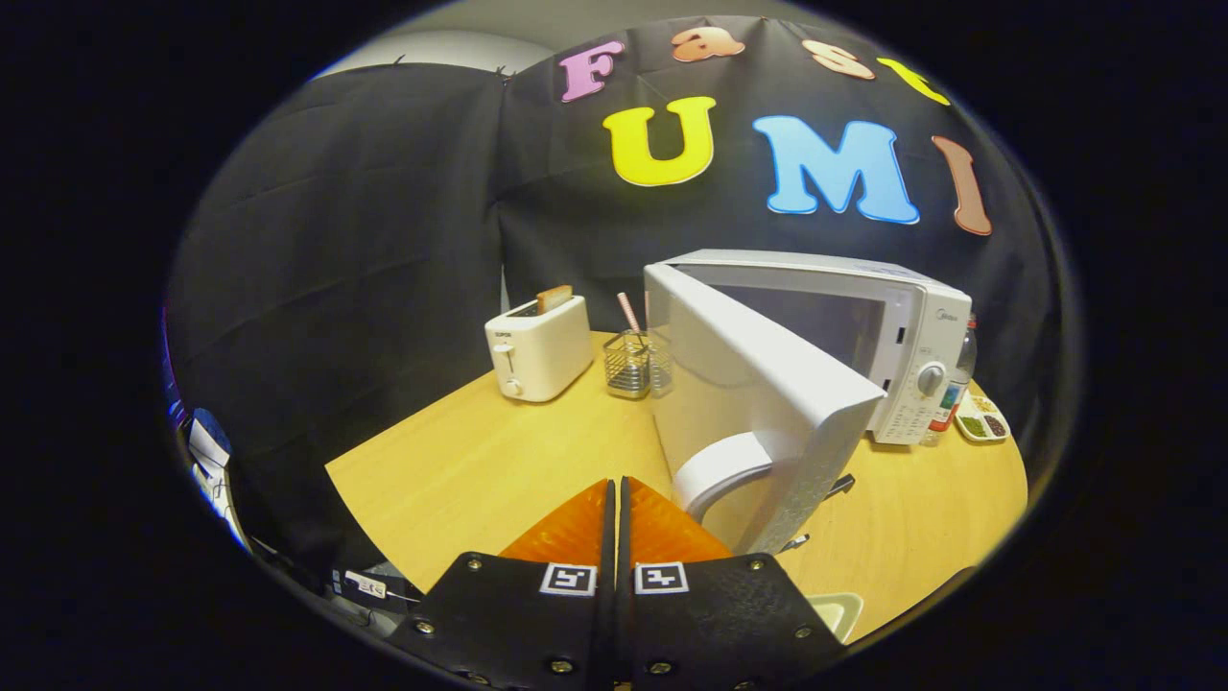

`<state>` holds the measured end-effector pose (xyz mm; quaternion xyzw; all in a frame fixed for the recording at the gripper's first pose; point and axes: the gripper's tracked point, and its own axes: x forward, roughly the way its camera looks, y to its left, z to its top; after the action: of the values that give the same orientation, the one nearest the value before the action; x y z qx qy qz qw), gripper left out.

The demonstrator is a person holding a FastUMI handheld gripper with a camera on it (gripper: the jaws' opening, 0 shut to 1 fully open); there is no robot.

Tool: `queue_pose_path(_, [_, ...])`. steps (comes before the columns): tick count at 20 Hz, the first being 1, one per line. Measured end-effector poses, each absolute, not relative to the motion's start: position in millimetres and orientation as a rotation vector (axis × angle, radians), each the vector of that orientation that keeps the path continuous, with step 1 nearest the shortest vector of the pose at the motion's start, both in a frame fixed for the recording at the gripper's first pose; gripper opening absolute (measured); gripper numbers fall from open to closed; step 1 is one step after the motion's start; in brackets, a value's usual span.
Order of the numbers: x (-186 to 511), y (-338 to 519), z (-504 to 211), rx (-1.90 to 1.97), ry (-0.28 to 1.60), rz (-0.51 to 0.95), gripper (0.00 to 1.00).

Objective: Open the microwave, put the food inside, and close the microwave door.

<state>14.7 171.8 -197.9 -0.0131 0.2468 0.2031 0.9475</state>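
Observation:
A white microwave [911, 326] stands on the round wooden table [460, 470] beyond the fingers, to the right. Its door [758, 384] is swung wide open toward me, showing its outer face and a curved white handle [715, 470]. The dark cavity [815, 321] shows behind the door. My gripper [615, 485] is shut, its fingers pressed together with nothing between them. The fingertips sit just left of the door's handle, and I cannot tell whether they touch it. A pale rim of some dish [837, 610] peeks out beside the gripper body, low on the right.
A white toaster [537, 350] with a slice of toast [554, 297] stands at the table's back left. Beside it is a wire basket [628, 367] with straws. A small divided tray [980, 418] and a bottle [959, 369] sit right of the microwave.

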Motion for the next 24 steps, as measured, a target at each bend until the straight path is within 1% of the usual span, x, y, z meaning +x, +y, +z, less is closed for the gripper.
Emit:
queue_pose_path(10, [63,92,-195,0.011,0.49,0.28,0.01])
queue_pose_path(24, [144,39,-205,0.039,0.473,0.208,0.01])
